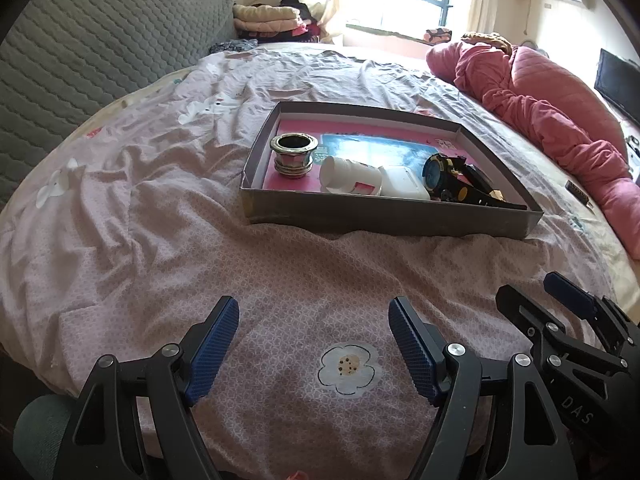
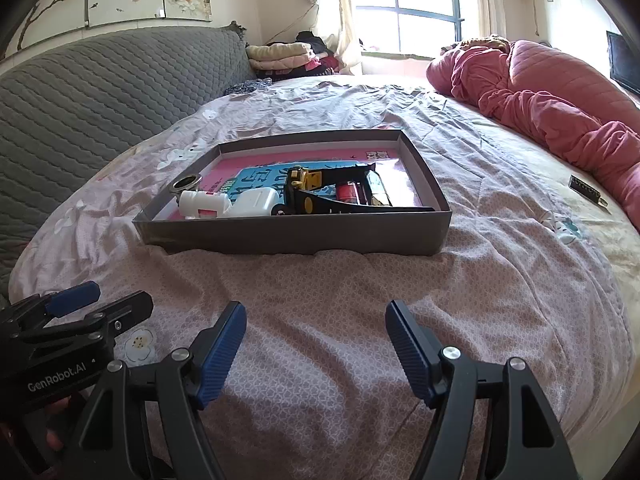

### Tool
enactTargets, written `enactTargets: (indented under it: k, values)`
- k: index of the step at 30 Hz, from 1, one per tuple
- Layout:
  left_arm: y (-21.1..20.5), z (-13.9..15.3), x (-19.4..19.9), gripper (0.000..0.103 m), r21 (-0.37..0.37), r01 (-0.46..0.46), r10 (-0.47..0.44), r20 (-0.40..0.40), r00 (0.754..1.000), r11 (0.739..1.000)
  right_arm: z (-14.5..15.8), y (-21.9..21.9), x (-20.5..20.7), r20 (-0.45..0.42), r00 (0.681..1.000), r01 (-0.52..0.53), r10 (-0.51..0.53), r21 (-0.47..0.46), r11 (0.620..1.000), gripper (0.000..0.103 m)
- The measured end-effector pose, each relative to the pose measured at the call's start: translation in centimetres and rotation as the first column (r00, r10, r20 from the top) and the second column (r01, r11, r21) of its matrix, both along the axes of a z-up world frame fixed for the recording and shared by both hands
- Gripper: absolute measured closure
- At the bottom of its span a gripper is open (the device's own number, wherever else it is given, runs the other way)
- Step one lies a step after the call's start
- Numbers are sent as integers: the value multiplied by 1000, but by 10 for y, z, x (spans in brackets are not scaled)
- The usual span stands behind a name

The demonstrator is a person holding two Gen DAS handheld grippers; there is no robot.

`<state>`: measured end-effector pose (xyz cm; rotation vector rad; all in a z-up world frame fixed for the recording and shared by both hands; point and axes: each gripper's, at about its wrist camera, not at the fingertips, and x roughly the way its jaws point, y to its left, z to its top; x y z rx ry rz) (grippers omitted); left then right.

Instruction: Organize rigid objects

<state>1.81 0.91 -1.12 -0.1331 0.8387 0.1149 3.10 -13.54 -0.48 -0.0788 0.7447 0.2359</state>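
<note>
A shallow grey box [image 1: 384,216] [image 2: 288,236] lies on the bed ahead of both grippers. Inside it I see a metal ring fitting [image 1: 295,155] [image 2: 186,182], a white bottle on its side [image 1: 347,174] [image 2: 202,202], a white case [image 1: 403,182] [image 2: 254,200] and a black-and-yellow watch [image 1: 448,178] [image 2: 308,196]. A red item [image 2: 347,192] lies beside the watch. My left gripper [image 1: 314,344] is open over the bedsheet with nothing between its fingers. My right gripper [image 2: 316,344] is open too, empty, and well short of the box.
The pink flowered bedsheet [image 1: 200,240] is wrinkled. A rolled pink quilt [image 1: 552,120] [image 2: 560,112] lies along the right side. A grey padded headboard [image 1: 100,48] stands at left. A small dark flat object [image 2: 586,190] rests near the quilt. Folded clothes [image 2: 280,56] sit by the window.
</note>
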Motion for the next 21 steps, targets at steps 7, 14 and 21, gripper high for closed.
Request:
enactTargets:
  k: [7,14,21]
  values:
    - [-7,2,0,25,28,11,-11,3,1000,1000,-2,-4,2,-11,1000,20,-20,3,1000,31]
    - [-9,2,0,25,34,18,-18,3,1000,999,-2,-4,3,-15,1000,25,-25,3,1000,31]
    - [-9,0,0,25,45,11,-11,-7,1000,999,-4,-3,4,-19,1000,18,-18,-1,1000,31]
